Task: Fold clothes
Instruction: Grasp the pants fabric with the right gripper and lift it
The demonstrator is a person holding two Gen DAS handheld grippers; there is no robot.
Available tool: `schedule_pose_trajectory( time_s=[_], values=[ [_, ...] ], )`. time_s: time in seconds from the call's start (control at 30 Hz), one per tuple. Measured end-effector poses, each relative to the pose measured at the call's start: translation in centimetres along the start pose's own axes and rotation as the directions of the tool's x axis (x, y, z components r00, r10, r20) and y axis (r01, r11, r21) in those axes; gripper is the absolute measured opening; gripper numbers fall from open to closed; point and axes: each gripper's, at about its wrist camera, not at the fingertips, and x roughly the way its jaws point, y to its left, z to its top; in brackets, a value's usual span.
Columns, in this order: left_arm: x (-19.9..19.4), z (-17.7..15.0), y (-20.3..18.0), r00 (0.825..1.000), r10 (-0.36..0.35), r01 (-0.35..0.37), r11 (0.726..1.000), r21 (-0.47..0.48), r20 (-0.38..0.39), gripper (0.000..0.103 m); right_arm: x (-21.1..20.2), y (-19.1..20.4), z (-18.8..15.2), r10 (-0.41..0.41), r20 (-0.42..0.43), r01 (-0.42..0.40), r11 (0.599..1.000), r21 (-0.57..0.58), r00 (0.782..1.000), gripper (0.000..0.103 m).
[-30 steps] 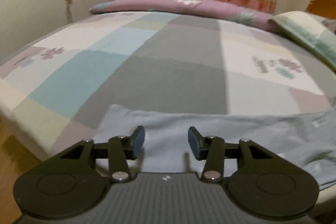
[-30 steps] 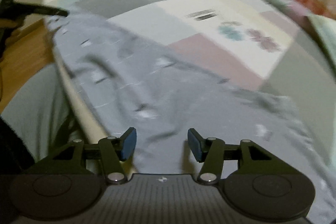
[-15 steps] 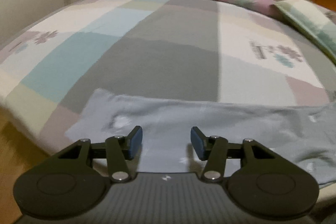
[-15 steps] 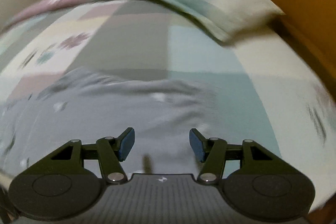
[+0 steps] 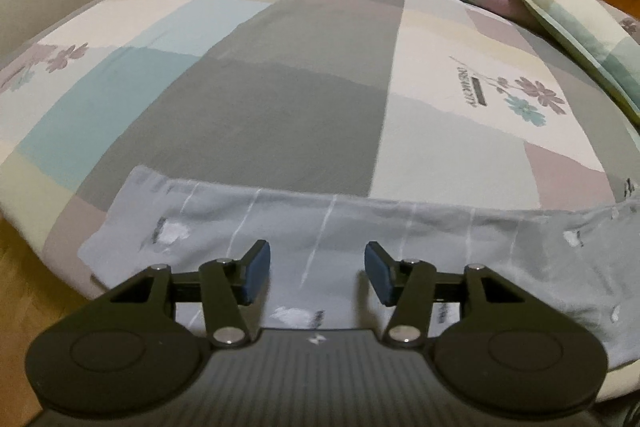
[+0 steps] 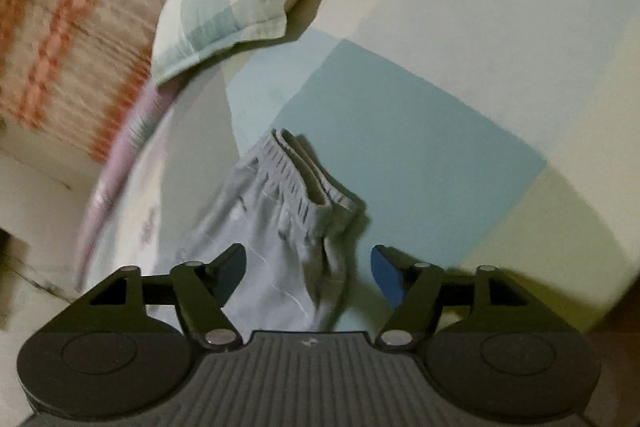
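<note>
Grey trousers (image 5: 400, 239) spread flat along near edge of bed (image 5: 288, 99), left hand-held gripper (image 5: 316, 273) part open above them, gripping nothing, right hand-held gripper (image 6: 308, 273) just widened, spread around the waistband (image 6: 300, 179) end, empty

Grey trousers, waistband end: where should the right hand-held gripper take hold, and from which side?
Probably grip the gathered elastic waistband of the grey trousers at its near corner, coming in from the open end: there the layers stack into a raised ridge. The right hand-held gripper already faces it, open.

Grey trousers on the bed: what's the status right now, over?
Left hand-held gripper open above trouser leg. Right hand-held gripper open, jaws just widened, facing the waistband. Grey trousers flat along bed edge, unfolded. Nothing blocking.
</note>
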Motion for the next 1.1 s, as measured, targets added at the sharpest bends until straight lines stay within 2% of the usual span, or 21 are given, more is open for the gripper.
schedule_pose_trajectory(
  time_s=[0.13,0.23,0.37,0.43,0.63,0.77,0.83,0.93,1.1],
  values=[
    [-0.3,0.6,-1.4,1.000,-0.019,0.018,0.999,0.031,0.007,0.054,1.8,0.1,1.5,0.037,-0.008,-0.037,0.999,0.004,0.999,0.083],
    [-0.4,0.7,-2.0,1.000,-0.022,0.021,0.999,0.049,0.005,0.054,2.9,-0.1,3.0,0.082,-0.052,-0.080,0.996,0.035,0.995,0.091],
    [-0.6,0.7,-2.4,1.000,-0.020,0.020,0.998,0.052,0.004,0.054,3.2,0.1,3.1,0.114,-0.126,-0.110,0.993,0.039,0.986,0.092],
    [-0.5,0.8,-2.5,1.000,-0.019,0.019,0.999,0.051,0.000,0.054,3.5,0.6,3.0,0.117,-0.138,-0.120,0.993,-0.017,0.984,0.093],
    [-0.7,1.3,-3.5,0.999,-0.035,0.033,0.997,0.071,0.014,0.054,5.8,1.3,4.8,0.124,-0.067,-0.130,0.988,-0.087,0.990,0.093],
    [-0.9,1.0,-3.8,0.999,-0.047,0.045,0.994,0.098,0.017,0.054,5.4,1.4,4.6,0.109,-0.095,-0.117,0.990,-0.077,0.989,0.092],
    [-0.5,0.9,-3.8,0.999,-0.039,0.038,0.994,0.098,0.007,0.054,4.7,1.0,3.8,0.132,-0.129,-0.140,0.989,-0.055,0.983,0.092],
    [0.1,0.9,-3.8,0.999,-0.039,0.039,0.995,0.092,-0.005,0.054,4.0,1.1,3.0,0.140,-0.184,-0.158,0.984,-0.086,0.973,0.092],
    [0.1,1.2,-4.6,0.998,-0.062,0.061,0.993,0.102,0.011,0.054,6.3,1.5,5.3,0.129,-0.200,-0.146,0.986,-0.075,0.971,0.091]
  ],
)
